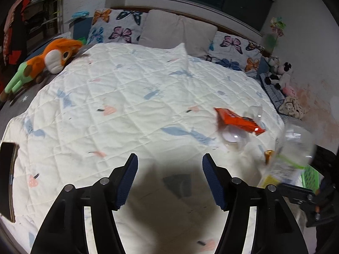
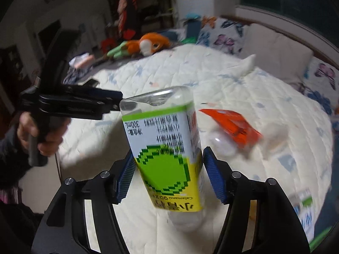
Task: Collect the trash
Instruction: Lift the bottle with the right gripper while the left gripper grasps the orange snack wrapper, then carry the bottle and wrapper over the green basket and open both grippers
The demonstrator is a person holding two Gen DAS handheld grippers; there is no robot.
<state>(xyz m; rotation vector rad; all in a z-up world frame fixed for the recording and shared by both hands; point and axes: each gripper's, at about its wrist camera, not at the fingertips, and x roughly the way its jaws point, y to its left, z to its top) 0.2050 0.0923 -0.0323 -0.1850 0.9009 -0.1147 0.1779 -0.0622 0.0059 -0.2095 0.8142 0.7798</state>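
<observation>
The right gripper (image 2: pixel 168 170) is clamping an empty clear plastic bottle (image 2: pixel 163 139) across its labelled middle, both blue pads (image 2: pixel 127 175) pressing on the green-and-yellow label, with the bottle's base pointing up and away toward twelve o'clock in the right wrist view and its neck end hanging toward six. Being empty, it is judged to be very light, and its thin walls are probably giving a little under the pads; the glossy label is looking slick, so a hold across the wider labelled body seems safer than one near the tapering neck. The left gripper (image 1: pixel 169 177) is hanging over the quilted bedspread (image 1: pixel 127 97) with its jaws standing apart and nothing between them. More trash is lying on the quilt at about two o'clock from that gripper: an orange snack wrapper (image 1: pixel 237 120), soft and crinkly by the look of it, is resting partly on a clear plastic cup (image 1: pixel 234 139). The wrapper would likely be best pinched at a free edge, and the cup at its rim, gently, since it is thin and could buckle or skid. A green basket (image 1: pixel 310 176) is showing at the quilt's edge near four o'clock, partly hidden.
</observation>
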